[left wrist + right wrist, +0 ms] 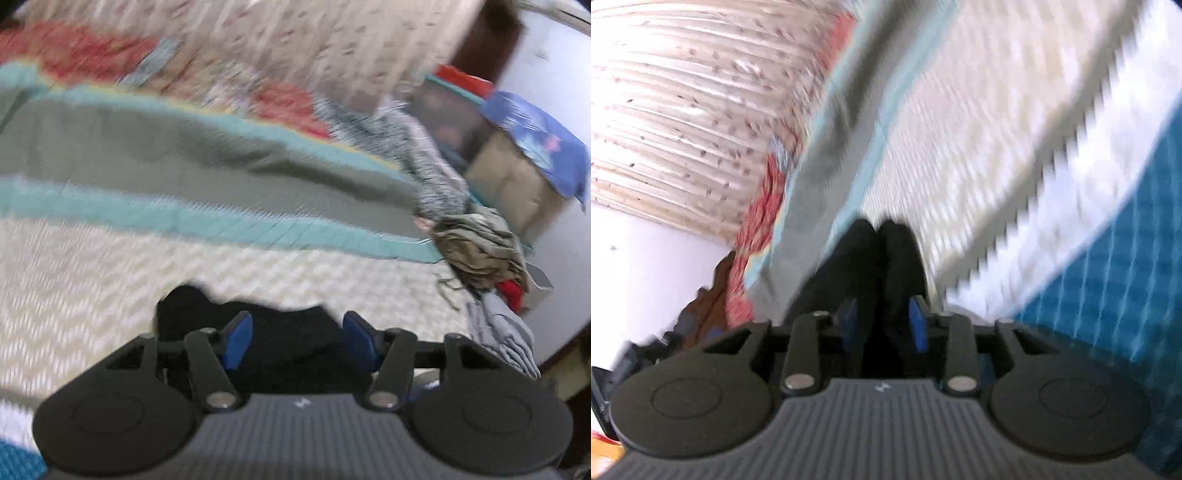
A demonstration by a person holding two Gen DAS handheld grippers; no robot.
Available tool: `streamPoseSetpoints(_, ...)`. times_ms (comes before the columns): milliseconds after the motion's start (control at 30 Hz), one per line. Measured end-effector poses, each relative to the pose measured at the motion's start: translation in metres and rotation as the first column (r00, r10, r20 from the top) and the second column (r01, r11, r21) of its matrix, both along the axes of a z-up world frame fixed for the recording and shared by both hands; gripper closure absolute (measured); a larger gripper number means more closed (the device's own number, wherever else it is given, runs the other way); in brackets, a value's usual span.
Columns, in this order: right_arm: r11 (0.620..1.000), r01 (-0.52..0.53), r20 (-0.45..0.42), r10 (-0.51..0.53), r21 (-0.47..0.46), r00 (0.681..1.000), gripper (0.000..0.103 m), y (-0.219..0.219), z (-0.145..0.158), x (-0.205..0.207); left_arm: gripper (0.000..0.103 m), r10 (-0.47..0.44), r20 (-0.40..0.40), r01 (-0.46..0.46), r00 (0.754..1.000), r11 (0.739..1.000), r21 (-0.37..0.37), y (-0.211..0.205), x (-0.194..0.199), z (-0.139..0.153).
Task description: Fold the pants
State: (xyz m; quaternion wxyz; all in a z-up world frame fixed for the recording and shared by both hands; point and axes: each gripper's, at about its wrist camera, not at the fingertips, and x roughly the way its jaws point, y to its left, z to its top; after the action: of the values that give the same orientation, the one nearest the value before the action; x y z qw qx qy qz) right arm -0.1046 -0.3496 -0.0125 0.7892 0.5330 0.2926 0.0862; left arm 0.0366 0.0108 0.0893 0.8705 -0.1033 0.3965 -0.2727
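The black pants [258,325] lie on the patterned bedspread [110,258], bunched right under my left gripper [297,339]. Its blue pads [238,341] stand wide apart over the cloth, so it is open. In the right wrist view the pants [871,258] run away from me as two dark legs side by side. My right gripper [882,325] has its blue pads [918,325] close on either side of the black cloth and grips it. Both views are motion-blurred.
A pile of crumpled clothes [476,251] lies at the bed's right edge, with a cardboard box [517,181] and blue cloth [539,136] beyond. A floral curtain [683,110] hangs behind the bed. A teal chequered band [1108,277] crosses the bedspread on the right.
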Motion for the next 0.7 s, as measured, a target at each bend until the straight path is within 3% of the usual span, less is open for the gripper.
streamPoseSetpoints(100,0.994,-0.056,0.093,0.065,-0.093,0.994,0.066,0.021,0.032,0.007,0.058,-0.008,-0.076,0.009,0.997,1.000,0.008,0.003,-0.003,-0.031)
streamPoseSetpoints(200,0.968,-0.167,0.114,0.190,-0.187,0.975,0.066,0.048,0.048,0.017,0.059,-0.029,-0.148,0.036,0.989,0.998,0.051,-0.005,-0.012,-0.066)
streamPoseSetpoints(300,0.921,-0.263,0.020,0.280,-0.289,0.960,0.066,0.069,0.039,0.025,0.057,-0.040,-0.217,0.054,0.975,0.997,0.061,-0.012,-0.019,-0.095)
streamPoseSetpoints(367,0.875,-0.285,-0.065,0.283,-0.392,0.957,0.074,0.072,0.022,0.031,0.054,-0.059,-0.211,0.079,0.976,0.993,0.085,-0.019,-0.028,-0.104)
streamPoseSetpoints(400,0.869,-0.285,-0.075,0.280,-0.404,0.957,0.075,0.069,0.011,0.032,0.051,-0.079,-0.186,0.103,0.979,0.987,0.121,-0.026,-0.035,-0.105)
streamPoseSetpoints(500,0.903,-0.271,-0.078,0.260,-0.335,0.962,0.077,0.055,0.005,0.028,0.049,-0.113,-0.105,0.134,0.988,0.968,0.213,-0.040,-0.049,-0.100)
streamPoseSetpoints(600,0.876,-0.283,-0.079,0.275,-0.390,0.958,0.076,0.062,0.020,0.019,0.049,-0.117,-0.120,0.138,0.986,0.973,0.185,-0.030,-0.049,-0.093)
streamPoseSetpoints(700,0.888,-0.258,-0.038,0.264,-0.380,0.964,0.072,0.055,0.032,0.022,0.049,-0.097,-0.137,0.117,0.986,0.982,0.146,-0.019,-0.046,-0.090)
